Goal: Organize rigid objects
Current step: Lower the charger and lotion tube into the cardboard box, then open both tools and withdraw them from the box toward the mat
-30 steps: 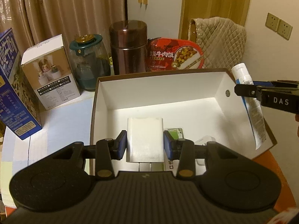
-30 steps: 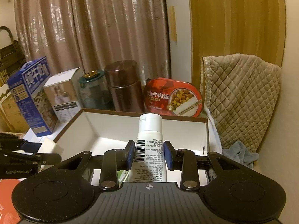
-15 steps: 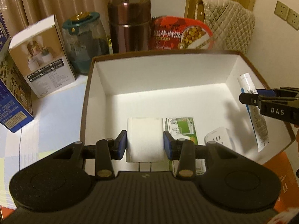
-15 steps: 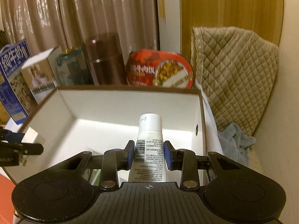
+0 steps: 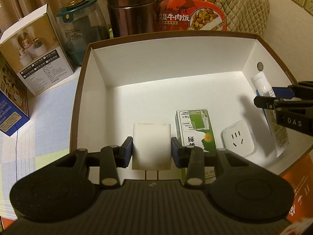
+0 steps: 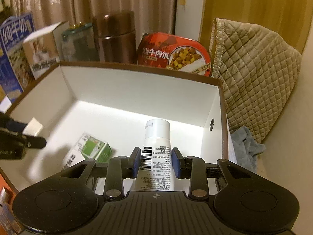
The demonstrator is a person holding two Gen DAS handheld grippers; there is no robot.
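My left gripper (image 5: 151,148) is shut on a white charger block (image 5: 151,143) and holds it inside the white-lined cardboard box (image 5: 156,58), above its near left floor. My right gripper (image 6: 156,161) is shut on a white tube (image 6: 156,152) with a flip cap, held over the box's right side (image 6: 217,105); the tube also shows at the right in the left wrist view (image 5: 270,115). A green and white carton (image 5: 195,129) and a white socket adapter (image 5: 238,137) lie on the box floor.
Behind the box stand a brown flask (image 5: 131,7), a glass jar with a teal lid (image 5: 82,29), a red meal tray (image 5: 191,17) and a white product box (image 5: 35,49). A blue milk carton (image 5: 9,101) stands left. A quilted cushion (image 6: 252,78) lies right.
Both grippers have moved forward and down into the box with their objects still held. The carton and the socket adapter on the floor have come into fuller view.
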